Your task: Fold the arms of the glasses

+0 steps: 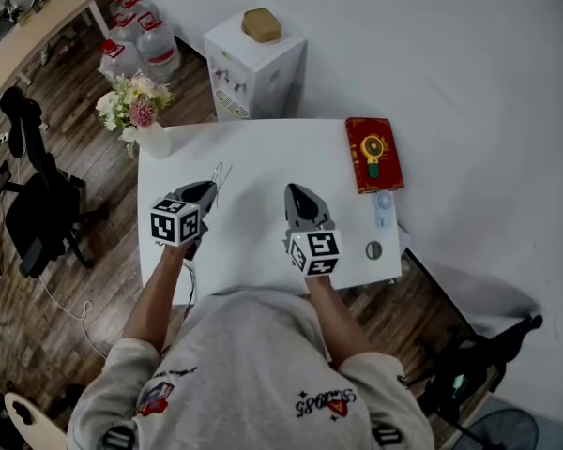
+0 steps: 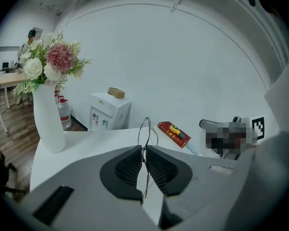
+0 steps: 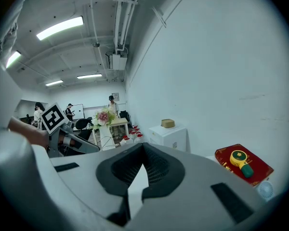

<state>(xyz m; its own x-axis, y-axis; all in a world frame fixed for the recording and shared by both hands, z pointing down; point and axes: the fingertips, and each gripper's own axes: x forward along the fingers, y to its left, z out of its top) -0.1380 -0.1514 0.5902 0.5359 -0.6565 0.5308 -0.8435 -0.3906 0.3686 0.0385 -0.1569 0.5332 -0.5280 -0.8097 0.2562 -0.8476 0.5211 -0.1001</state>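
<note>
— Where are the glasses (image 2: pixel 147 133)?
— Pinched in the left gripper (image 2: pixel 144 148): its jaws are closed on the thin wire frame, which sticks up past the tips, above the white table (image 1: pixel 263 148) and near the vase of flowers (image 2: pixel 48 124).
— And the right gripper (image 3: pixel 143 146)?
— Jaws pressed together with nothing between them; it hangs over the table, apart from the left one

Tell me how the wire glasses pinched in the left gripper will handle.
The glasses are thin wire, so probably very light and springy; the frame may bend under a hard squeeze. The left gripper is shut on only a narrow part, so they could pivot or slip when an arm is pushed.
</note>
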